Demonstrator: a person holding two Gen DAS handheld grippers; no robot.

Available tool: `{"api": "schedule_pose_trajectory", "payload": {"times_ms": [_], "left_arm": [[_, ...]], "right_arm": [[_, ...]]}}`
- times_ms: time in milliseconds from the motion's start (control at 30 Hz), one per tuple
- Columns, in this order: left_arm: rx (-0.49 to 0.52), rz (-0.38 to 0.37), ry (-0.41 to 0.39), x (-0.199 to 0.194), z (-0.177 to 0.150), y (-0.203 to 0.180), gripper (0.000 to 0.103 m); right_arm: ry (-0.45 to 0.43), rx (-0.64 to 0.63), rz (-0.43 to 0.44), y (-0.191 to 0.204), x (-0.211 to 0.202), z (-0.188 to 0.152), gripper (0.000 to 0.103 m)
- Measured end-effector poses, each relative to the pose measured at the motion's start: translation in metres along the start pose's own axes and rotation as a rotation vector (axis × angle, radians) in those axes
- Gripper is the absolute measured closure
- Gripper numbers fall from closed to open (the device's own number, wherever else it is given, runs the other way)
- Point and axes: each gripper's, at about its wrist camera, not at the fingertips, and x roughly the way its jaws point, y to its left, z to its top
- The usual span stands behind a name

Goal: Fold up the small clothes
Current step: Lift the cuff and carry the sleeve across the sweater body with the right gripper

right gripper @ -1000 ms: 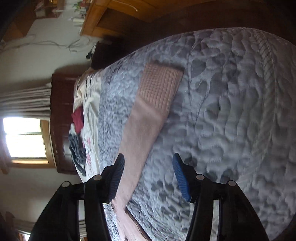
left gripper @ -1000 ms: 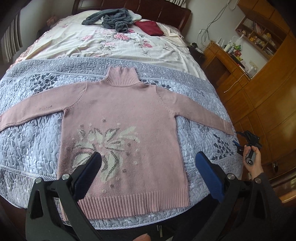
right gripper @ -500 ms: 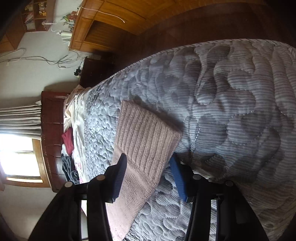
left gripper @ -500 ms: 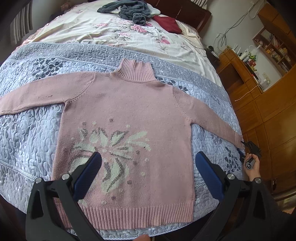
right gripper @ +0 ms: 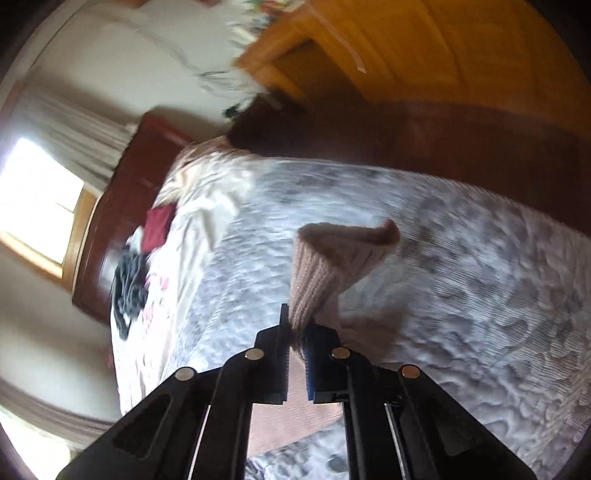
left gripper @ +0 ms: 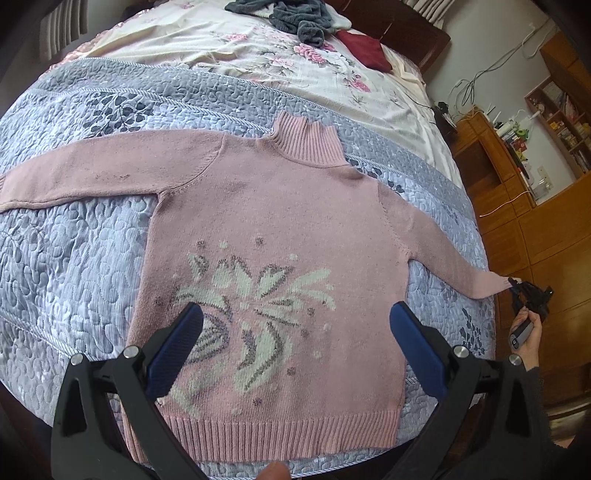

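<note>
A pink turtleneck sweater (left gripper: 280,229) with a pale leaf pattern lies flat, front up, on the blue-grey quilt (left gripper: 74,266), both sleeves spread wide. My left gripper (left gripper: 295,325) hovers open above the lower part of the sweater, holding nothing. At the bed's right edge my right gripper (left gripper: 515,286) pinches the end of the right sleeve. In the right wrist view the ribbed sleeve cuff (right gripper: 332,266) stands up from the quilt (right gripper: 461,295), clamped between the shut fingers of my right gripper (right gripper: 297,332).
A floral sheet (left gripper: 229,48) covers the far half of the bed, with a grey garment pile (left gripper: 291,14) and a dark red cloth (left gripper: 364,50) near the headboard. Wooden cabinets and shelves (left gripper: 535,155) stand to the right. A hand (left gripper: 526,332) holds the right gripper.
My right gripper closed in on the sleeve cuff, shut on it and lifted it off the quilt. My left gripper moved forward over the sweater, still open.
</note>
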Motion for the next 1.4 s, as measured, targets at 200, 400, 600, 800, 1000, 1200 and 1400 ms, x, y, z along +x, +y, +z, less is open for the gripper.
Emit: {"api": "schedule_pose_trajectory", "payload": {"times_ms": [200, 400, 600, 800, 1000, 1200, 1400], "left_arm": [[0.011, -0.045, -0.020, -0.001, 0.015, 0.004, 0.003], [0.001, -0.091, -0.043, 0.000, 0.031, 0.009, 0.003], [-0.002, -0.123, -0.045, 0.012, 0.044, 0.012, 0.003], [0.006, -0.159, -0.046, 0.031, 0.062, 0.012, 0.003], [0.001, -0.247, -0.022, 0.066, 0.087, 0.004, 0.003], [0.020, -0.343, 0.061, 0.130, 0.108, -0.020, 0.003], [-0.075, -0.475, 0.218, 0.217, 0.121, -0.035, 0.003]], "right_arm": [[0.000, -0.274, 0.020, 0.111, -0.009, -0.032, 0.097], [0.015, -0.503, -0.013, 0.193, 0.000, -0.091, 0.097], [0.053, -0.640, -0.028, 0.237, 0.029, -0.150, 0.097], [0.103, -0.758, -0.043, 0.265, 0.059, -0.210, 0.097], [0.169, -0.938, -0.080, 0.280, 0.101, -0.286, 0.097], [0.251, -1.134, -0.148, 0.267, 0.146, -0.367, 0.097], [0.316, -1.171, -0.126, 0.247, 0.156, -0.395, 0.077]]}}
